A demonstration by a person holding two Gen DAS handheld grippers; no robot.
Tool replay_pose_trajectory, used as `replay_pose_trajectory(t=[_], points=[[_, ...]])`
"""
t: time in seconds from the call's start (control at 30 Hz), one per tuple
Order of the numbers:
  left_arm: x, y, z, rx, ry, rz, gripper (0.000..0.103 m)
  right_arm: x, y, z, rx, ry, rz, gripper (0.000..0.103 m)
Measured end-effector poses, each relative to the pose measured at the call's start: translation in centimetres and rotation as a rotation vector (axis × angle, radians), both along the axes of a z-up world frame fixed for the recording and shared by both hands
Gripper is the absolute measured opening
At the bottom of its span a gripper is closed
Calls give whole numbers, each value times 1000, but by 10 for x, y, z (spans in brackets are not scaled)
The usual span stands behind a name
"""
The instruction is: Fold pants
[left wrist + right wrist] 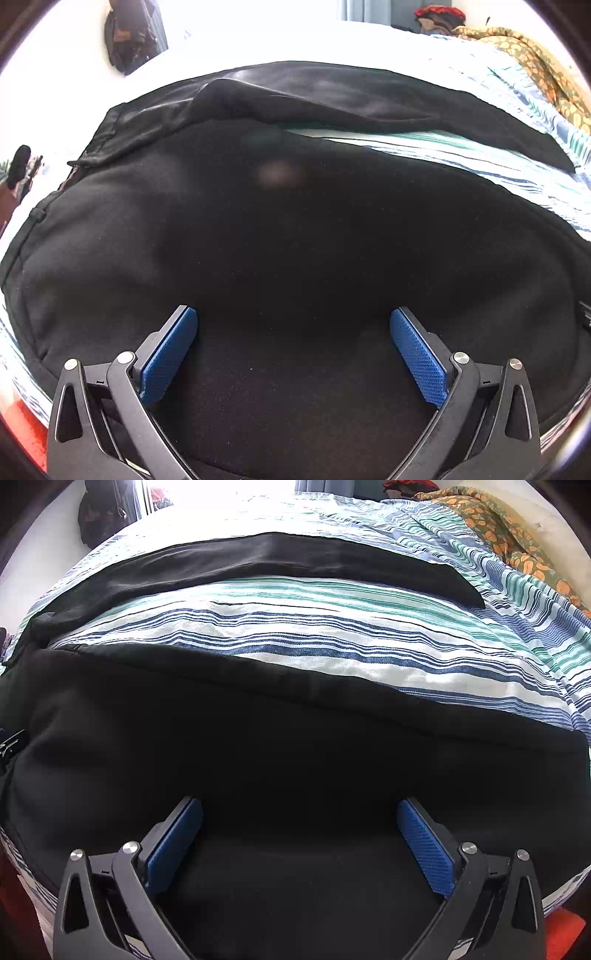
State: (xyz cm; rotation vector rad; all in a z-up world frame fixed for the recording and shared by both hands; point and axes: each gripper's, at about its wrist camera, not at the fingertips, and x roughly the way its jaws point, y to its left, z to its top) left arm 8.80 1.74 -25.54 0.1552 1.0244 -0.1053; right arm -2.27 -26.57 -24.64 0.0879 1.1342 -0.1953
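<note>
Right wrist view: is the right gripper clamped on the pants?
No, the right gripper stands wide open above the black pants, its blue pads far apart with nothing pinched.

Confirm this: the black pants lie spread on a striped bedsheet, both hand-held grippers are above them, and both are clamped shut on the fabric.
Not quite. The black pants do lie on the striped bedsheet, and both grippers are above them, but neither is clamped. The left wrist view shows the left hand-held gripper with its jaws wide apart, and the right wrist view shows the same for the right hand-held gripper. Nothing is gripped.
</note>
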Motion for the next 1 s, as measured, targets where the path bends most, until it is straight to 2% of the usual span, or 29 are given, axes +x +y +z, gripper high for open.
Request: replay_pose_trajectory(t=[1.0], points=[[1, 4, -4, 18, -8, 1, 102, 0, -3, -2, -12, -22, 14, 103]])
